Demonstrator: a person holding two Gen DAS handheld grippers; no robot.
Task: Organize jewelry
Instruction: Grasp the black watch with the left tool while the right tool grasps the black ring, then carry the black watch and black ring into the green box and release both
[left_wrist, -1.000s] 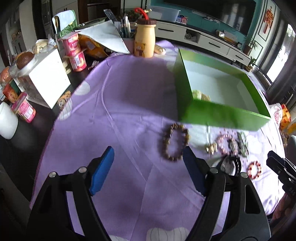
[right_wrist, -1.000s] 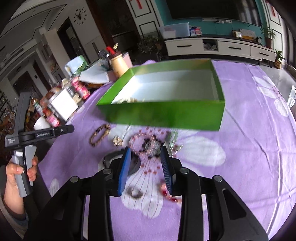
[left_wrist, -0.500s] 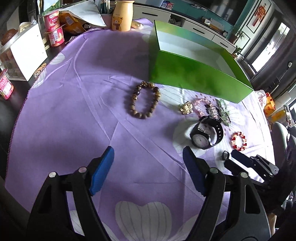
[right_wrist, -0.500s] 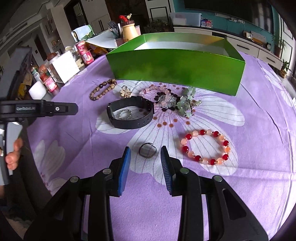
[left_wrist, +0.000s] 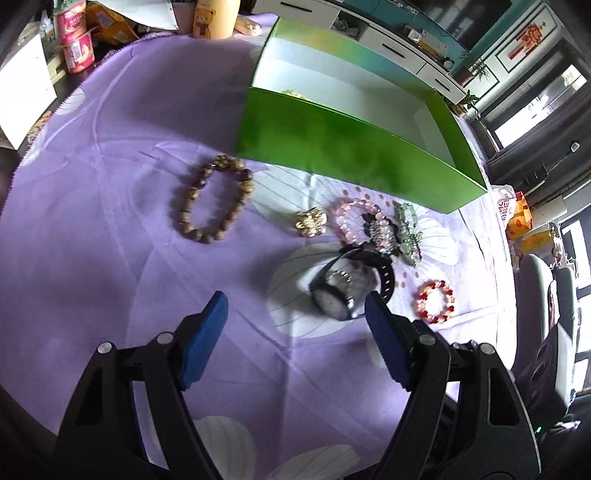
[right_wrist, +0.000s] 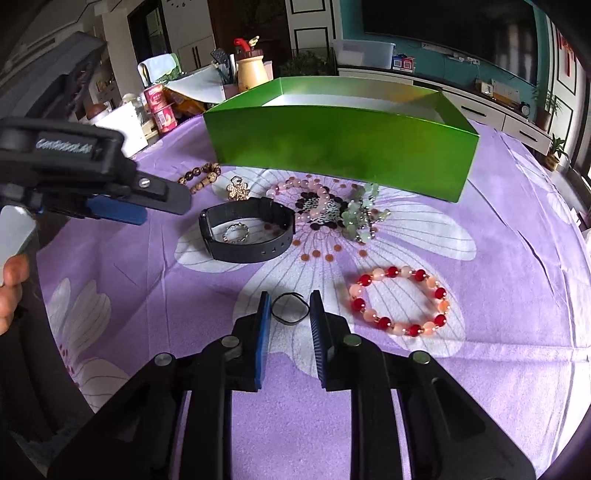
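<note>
1. Purple flowered cloth (right_wrist: 517, 295) covers the counter, and the jewelry is laid out on it in front of an open green box (right_wrist: 340, 144).
2. Right gripper (right_wrist: 288, 314) is low over the cloth, fingers closing around a small dark ring (right_wrist: 290, 308) that sits right between the blue pads. Can't tell if they're actually touching it.
3. Red-and-peach bead bracelet (right_wrist: 399, 302) lies just right of that ring.
4. Left gripper (left_wrist: 295, 314) hangs above the cloth with its fingers spread wide, nothing between them. The black watch (left_wrist: 347, 284) is just beside its right-hand pad.
5. Brown wooden bead bracelet (left_wrist: 216, 199) sits off to the left, then a gold flower brooch (left_wrist: 312, 221), a pink bead bracelet (left_wrist: 356, 221) and a pale green piece (left_wrist: 406, 232) in a row near the box.
</note>
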